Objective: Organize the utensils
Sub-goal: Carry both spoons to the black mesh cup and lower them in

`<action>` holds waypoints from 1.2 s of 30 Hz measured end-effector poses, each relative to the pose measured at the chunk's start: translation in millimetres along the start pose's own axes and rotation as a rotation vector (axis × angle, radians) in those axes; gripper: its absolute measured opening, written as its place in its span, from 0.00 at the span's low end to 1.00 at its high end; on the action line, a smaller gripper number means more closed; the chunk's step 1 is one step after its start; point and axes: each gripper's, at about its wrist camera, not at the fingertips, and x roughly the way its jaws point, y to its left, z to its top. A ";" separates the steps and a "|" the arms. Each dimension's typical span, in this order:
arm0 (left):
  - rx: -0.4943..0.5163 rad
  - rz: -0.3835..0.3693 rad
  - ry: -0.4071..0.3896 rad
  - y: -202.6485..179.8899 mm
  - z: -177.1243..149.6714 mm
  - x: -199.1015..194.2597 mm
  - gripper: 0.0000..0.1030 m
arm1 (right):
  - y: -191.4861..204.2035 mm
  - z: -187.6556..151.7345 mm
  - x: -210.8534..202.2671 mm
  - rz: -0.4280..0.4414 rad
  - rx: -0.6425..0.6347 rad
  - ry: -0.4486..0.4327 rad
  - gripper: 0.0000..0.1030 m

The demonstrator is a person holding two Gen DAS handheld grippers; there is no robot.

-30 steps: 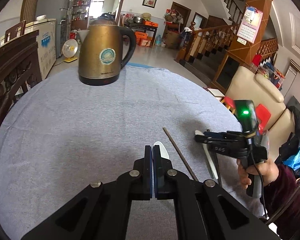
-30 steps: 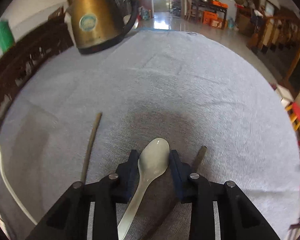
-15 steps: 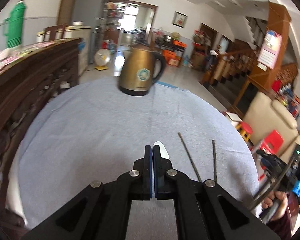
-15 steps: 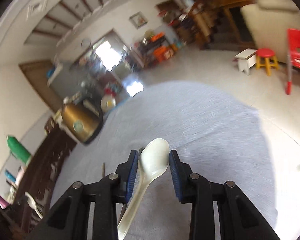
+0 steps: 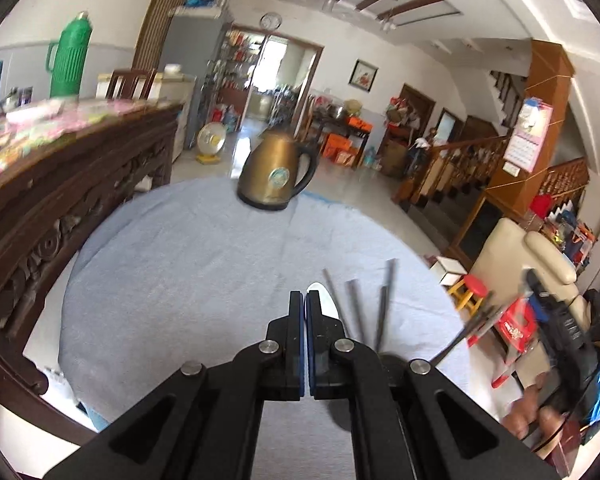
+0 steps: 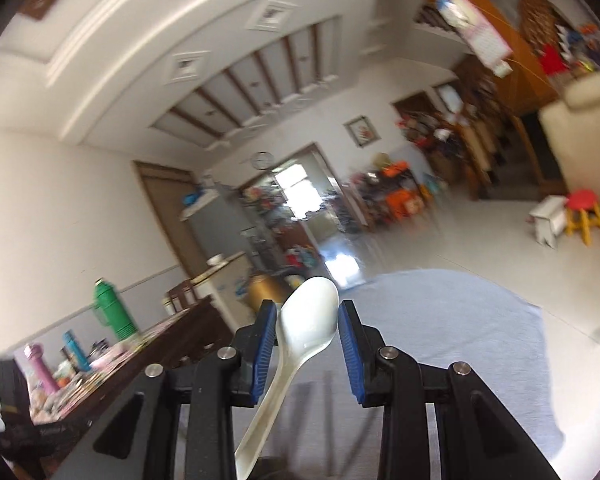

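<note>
My right gripper [image 6: 307, 318] is shut on a white ceramic spoon [image 6: 304, 326], bowl forward, lifted high and tilted up off the grey-clothed round table [image 6: 460, 320]. My left gripper [image 5: 305, 304] is shut, its pads pressed together; a white spoon tip [image 5: 324, 300] shows just right of them and I cannot tell whether it is held. Three dark chopsticks [image 5: 354, 300] lie on the cloth right of the left gripper. The right gripper [image 5: 556, 320] shows blurred at the right edge of the left wrist view.
A brass kettle [image 5: 278, 176] stands at the table's far edge [image 5: 204, 184]. A dark carved sideboard [image 5: 60, 184] with a green thermos [image 5: 70, 56] runs along the left. A cream armchair [image 5: 532, 256] and red stool [image 5: 474, 286] stand right of the table.
Both grippers have risen and pulled back from the table. The right one has tilted further up with its spoon. A third chopstick has come into the left wrist view.
</note>
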 end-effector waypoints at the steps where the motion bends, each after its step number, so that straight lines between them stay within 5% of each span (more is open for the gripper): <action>1: 0.019 0.009 -0.024 -8.3 1.2 -4.3 0.01 | 13.8 -6.8 8.5 0.008 -0.027 0.008 0.33; 11: 0.186 0.085 -0.174 -63.9 -3.6 -7.0 0.01 | 64.8 -60.9 49.6 -0.080 -0.322 -0.031 0.33; 27: 0.214 0.060 -0.167 -65.8 -21.8 21.4 0.01 | 65.4 -94.8 46.2 -0.120 -0.459 -0.125 0.34; 36: 0.266 0.060 -0.145 -75.9 -40.3 33.8 0.01 | 58.6 -110.3 47.6 -0.079 -0.481 -0.091 0.34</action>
